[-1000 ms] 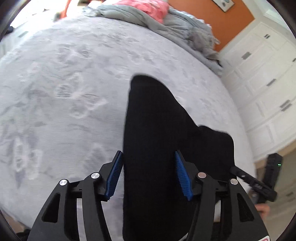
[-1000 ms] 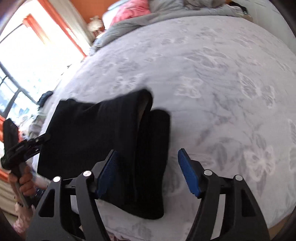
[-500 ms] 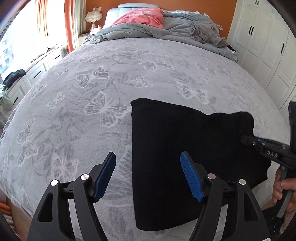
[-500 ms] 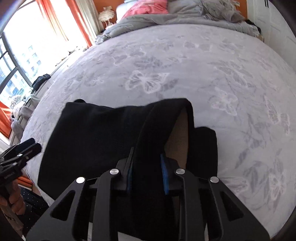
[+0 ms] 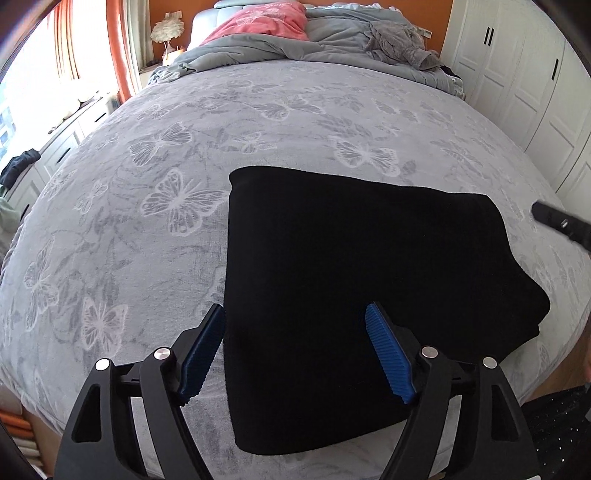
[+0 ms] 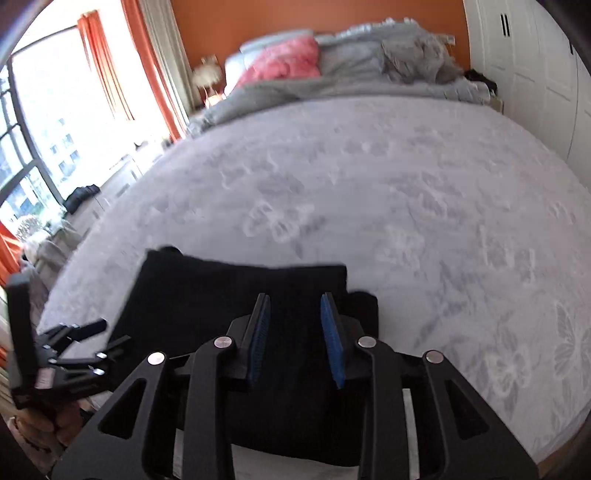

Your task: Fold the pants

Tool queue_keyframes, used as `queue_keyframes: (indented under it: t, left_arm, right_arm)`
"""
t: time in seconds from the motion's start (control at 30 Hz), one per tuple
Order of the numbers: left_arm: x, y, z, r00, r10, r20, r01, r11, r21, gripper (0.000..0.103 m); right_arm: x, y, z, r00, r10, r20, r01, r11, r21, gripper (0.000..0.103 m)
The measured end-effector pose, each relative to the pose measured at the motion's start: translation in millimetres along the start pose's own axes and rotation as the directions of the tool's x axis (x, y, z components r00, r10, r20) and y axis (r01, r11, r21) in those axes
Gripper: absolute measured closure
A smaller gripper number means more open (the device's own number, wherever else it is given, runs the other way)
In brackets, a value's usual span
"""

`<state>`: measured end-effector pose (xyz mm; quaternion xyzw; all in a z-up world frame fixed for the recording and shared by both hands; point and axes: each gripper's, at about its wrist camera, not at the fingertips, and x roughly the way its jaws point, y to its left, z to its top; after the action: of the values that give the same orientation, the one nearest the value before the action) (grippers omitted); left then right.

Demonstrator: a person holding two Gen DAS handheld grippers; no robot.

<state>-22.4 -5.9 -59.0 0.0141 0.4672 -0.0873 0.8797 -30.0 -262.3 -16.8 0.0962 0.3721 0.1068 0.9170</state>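
The black pants (image 5: 354, 266) lie folded into a flat block on the grey butterfly bedspread (image 5: 177, 155), near the bed's foot edge. My left gripper (image 5: 295, 332) is open and empty, above the block's near left part. In the right wrist view the pants (image 6: 207, 295) lie flat under my right gripper (image 6: 295, 317), whose jaws stand partly open with nothing between them. The left gripper also shows in the right wrist view (image 6: 88, 343) at the far left. A tip of the right gripper shows at the right edge of the left wrist view (image 5: 557, 221).
A rumpled grey duvet (image 5: 295, 44) and a pink pillow (image 5: 258, 22) lie at the head of the bed. White wardrobe doors (image 5: 524, 74) stand on the right. Orange curtains (image 6: 147, 66) and a window are on the left.
The right gripper, shut on a raised fold of the pants half a second ago, has let go and opened partly; the fold now lies flat. Both grippers have pulled back from the pants.
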Motion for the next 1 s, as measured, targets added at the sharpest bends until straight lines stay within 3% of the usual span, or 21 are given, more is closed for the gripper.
queue_keyframes:
  t: [0.07, 0.1, 0.13, 0.17, 0.23, 0.3, 0.33, 0.43, 0.5, 0.53, 0.6, 0.7, 0.8, 0.9, 0.93, 0.97, 1.0]
  left_arm:
    - [2, -1, 1, 1.000, 0.007, -0.002, -0.007, 1.000, -0.001, 0.028]
    - [4, -1, 1, 1.000, 0.006, -0.010, -0.006, 1.000, -0.003, 0.028]
    - [6, -2, 1, 1.000, 0.008, -0.018, -0.008, 1.000, -0.007, 0.028]
    - [8, -2, 1, 1.000, 0.010, -0.024, -0.010, 1.000, -0.008, 0.028]
    - [12, -2, 0, 0.999, 0.023, -0.035, -0.023, 1.000, -0.003, 0.028]
    - [12, -1, 0, 0.999, 0.020, -0.040, -0.020, 1.000, -0.005, 0.028]
    - [12, -1, 1, 0.999, 0.017, -0.039, -0.017, 1.000, -0.009, 0.028]
    - [15, 0, 1, 0.999, 0.023, -0.041, -0.024, 1.000, -0.011, 0.028]
    - [17, 0, 2, 0.999, 0.030, -0.043, -0.031, 0.999, -0.012, 0.028]
    - [17, -1, 2, 0.999, 0.029, -0.043, -0.030, 1.000, -0.010, 0.028]
    - [17, 0, 2, 0.999, 0.030, -0.037, -0.030, 1.000, -0.004, 0.027]
    - [17, 7, 2, 0.999, 0.014, -0.045, -0.015, 1.000, -0.027, 0.027]
    - [15, 9, 0, 0.999, -0.009, -0.054, 0.007, 0.999, -0.032, 0.027]
    - [11, 7, 0, 0.999, -0.019, -0.049, 0.017, 0.999, -0.029, 0.027]
    - [10, 6, 0, 0.999, -0.018, -0.046, 0.017, 1.000, -0.024, 0.027]
    - [9, 4, -1, 0.999, -0.021, -0.044, 0.020, 1.000, -0.021, 0.027]
    - [7, 2, -1, 0.999, -0.022, -0.040, 0.021, 1.000, -0.021, 0.027]
  right_arm:
    - [23, 1, -4, 0.997, 0.027, -0.069, -0.028, 1.000, -0.011, 0.075]
    - [46, 0, -11, 0.991, -0.015, -0.135, 0.013, 1.000, -0.020, 0.078]
    - [75, -7, -20, 0.968, -0.089, -0.237, 0.085, 0.996, -0.031, 0.078]
    - [92, -14, -28, 0.952, -0.116, -0.284, 0.118, 0.993, -0.012, 0.083]
    - [77, -14, -20, 0.974, -0.062, -0.219, 0.080, 0.994, 0.072, 0.081]
    - [50, 2, -3, 0.995, 0.021, -0.099, -0.015, 0.998, 0.057, 0.081]
    - [46, 11, 3, 0.997, 0.023, -0.080, -0.021, 1.000, 0.022, 0.081]
    - [83, 13, 10, 0.987, -0.052, -0.155, 0.047, 0.998, -0.035, 0.082]
    - [127, -11, -1, 0.954, -0.114, -0.278, 0.119, 0.993, 0.001, 0.082]
    - [128, -21, -2, 0.964, -0.084, -0.253, 0.100, 0.993, 0.054, 0.082]
    - [105, -29, 0, 0.975, -0.036, -0.220, 0.069, 0.987, 0.146, 0.082]
    - [63, -21, -10, 0.985, -0.033, -0.169, 0.057, 0.989, 0.138, 0.075]
    - [40, -21, -44, 0.976, -0.054, -0.212, 0.086, 0.986, 0.144, 0.068]
    - [41, -27, -74, 0.971, -0.023, -0.240, 0.071, 0.979, 0.193, 0.060]
    - [41, -27, -79, 0.974, -0.019, -0.225, 0.064, 0.979, 0.192, 0.060]
    - [43, -27, -80, 0.976, -0.019, -0.216, 0.062, 0.979, 0.192, 0.068]
    - [39, -27, -78, 0.978, -0.001, -0.208, 0.044, 0.979, 0.199, 0.086]
